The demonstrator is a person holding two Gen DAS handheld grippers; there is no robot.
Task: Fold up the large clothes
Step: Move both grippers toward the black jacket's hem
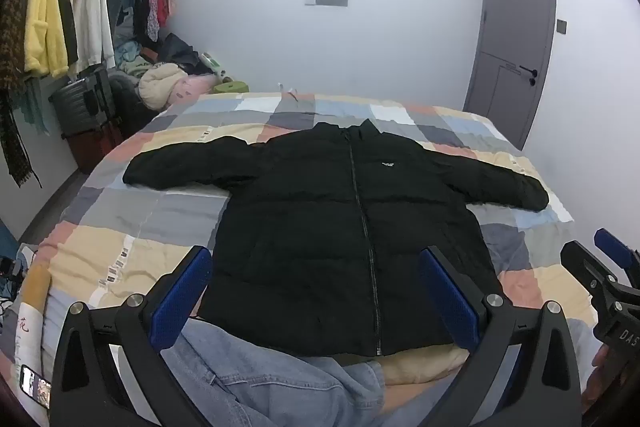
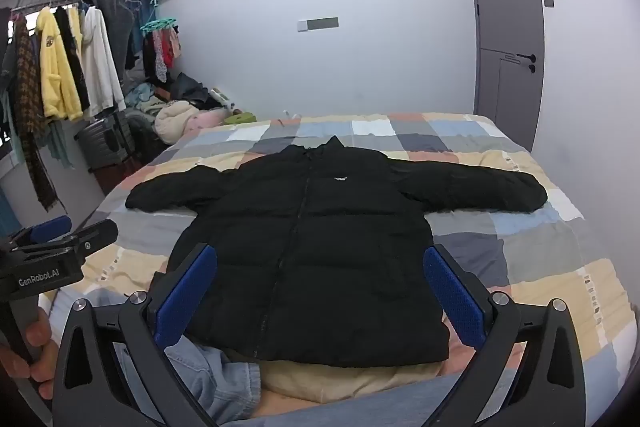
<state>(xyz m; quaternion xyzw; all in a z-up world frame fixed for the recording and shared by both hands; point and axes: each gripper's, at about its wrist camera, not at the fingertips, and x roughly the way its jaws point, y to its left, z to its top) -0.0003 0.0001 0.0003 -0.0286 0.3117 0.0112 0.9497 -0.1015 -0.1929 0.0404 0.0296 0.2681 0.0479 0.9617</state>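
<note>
A black puffer jacket [image 1: 344,227] lies flat and zipped on the checked bedspread [image 1: 132,227], collar toward the far wall, both sleeves spread out sideways. It also shows in the right wrist view [image 2: 320,243]. My left gripper [image 1: 316,287] is open and empty, held above the jacket's hem. My right gripper [image 2: 320,287] is open and empty, also above the hem; it shows at the right edge of the left wrist view [image 1: 608,267]. The left gripper shows at the left edge of the right wrist view [image 2: 60,239].
Blue jeans [image 1: 256,383] and a cream garment [image 2: 344,379] lie at the near bed edge under the jacket's hem. A clothes rack [image 1: 60,11], a suitcase [image 1: 80,103] and piled clothes stand left of the bed. A grey door [image 1: 516,39] is at the right. A phone [image 1: 35,391] lies at lower left.
</note>
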